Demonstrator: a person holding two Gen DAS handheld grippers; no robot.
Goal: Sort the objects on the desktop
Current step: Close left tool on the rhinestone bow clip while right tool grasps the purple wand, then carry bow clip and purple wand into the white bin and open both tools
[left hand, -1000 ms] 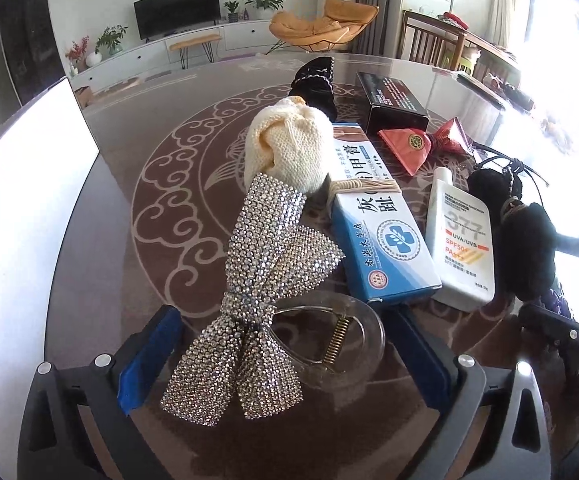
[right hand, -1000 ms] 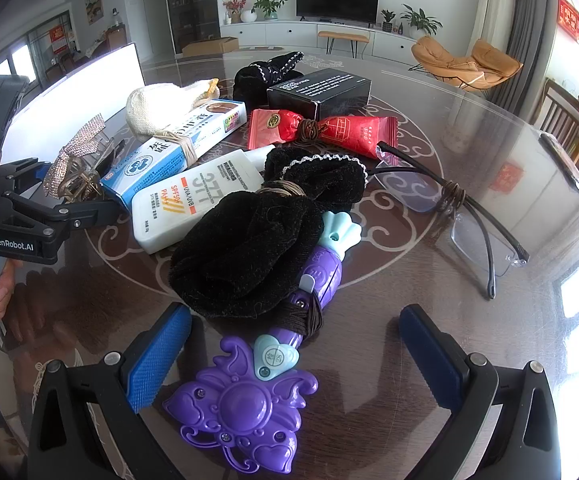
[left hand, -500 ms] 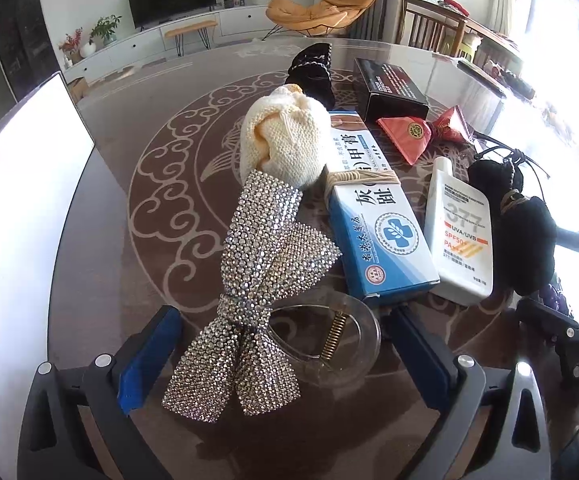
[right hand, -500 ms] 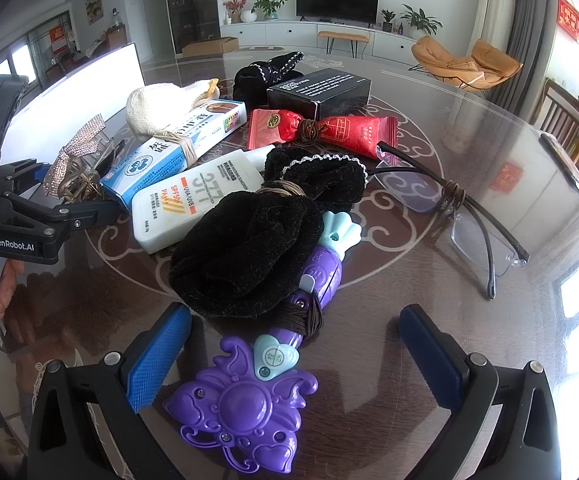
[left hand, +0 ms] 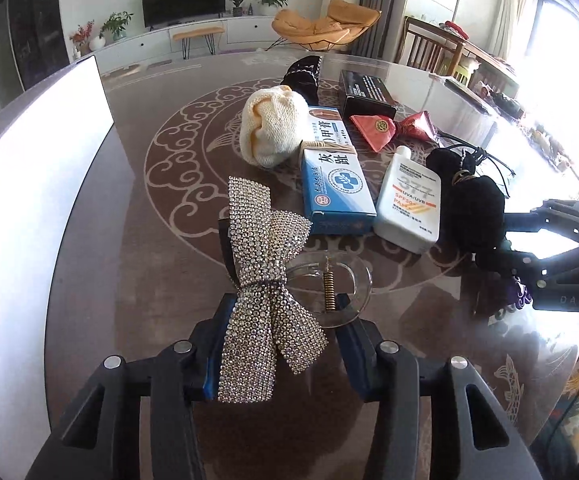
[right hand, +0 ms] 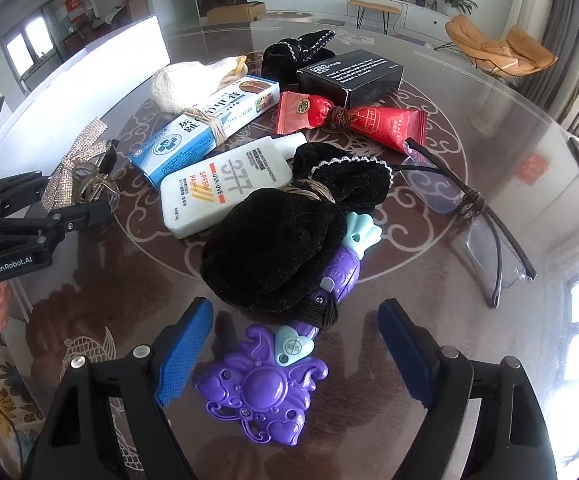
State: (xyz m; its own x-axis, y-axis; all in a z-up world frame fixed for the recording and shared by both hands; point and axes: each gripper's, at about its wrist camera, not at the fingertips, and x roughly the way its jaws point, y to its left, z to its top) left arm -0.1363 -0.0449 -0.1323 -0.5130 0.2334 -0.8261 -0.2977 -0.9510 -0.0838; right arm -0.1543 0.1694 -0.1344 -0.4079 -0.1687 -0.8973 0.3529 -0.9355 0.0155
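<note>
Both pairs of jaws have narrowed since the earlier frames, and they are closing now. Seen from the left wrist, the left gripper (left hand: 279,344) has its blue pads on either side of the rhinestone bow hair clip (left hand: 267,280), which now looks tipped up off the glass; whether the pads already press it I cannot tell.

Across the round glass-topped table (left hand: 129,240), patterned with pale cloud scrolls, a white panel (left hand: 29,184) stands at 9 o'clock. At 12 o'clock from the clip lies a cream knitted pouch (left hand: 271,128); at 1 o'clock a blue medicine box (left hand: 335,184) bound with a rubber band, then a white sunscreen bottle (left hand: 409,204), then a black velvet pouch (left hand: 475,212) at 2 o'clock. Behind them sit a black box (left hand: 365,94) and red snack packets (left hand: 385,128).

From the right wrist, the right gripper (right hand: 289,356) is half-wide, its pads flanking the purple toy wand (right hand: 261,392) without touching it. Glasses (right hand: 485,236) lie at 2 o'clock.

Beyond the table: a television (left hand: 183,0) on a white cabinet, potted plants, an orange lounge chair (left hand: 325,26).
</note>
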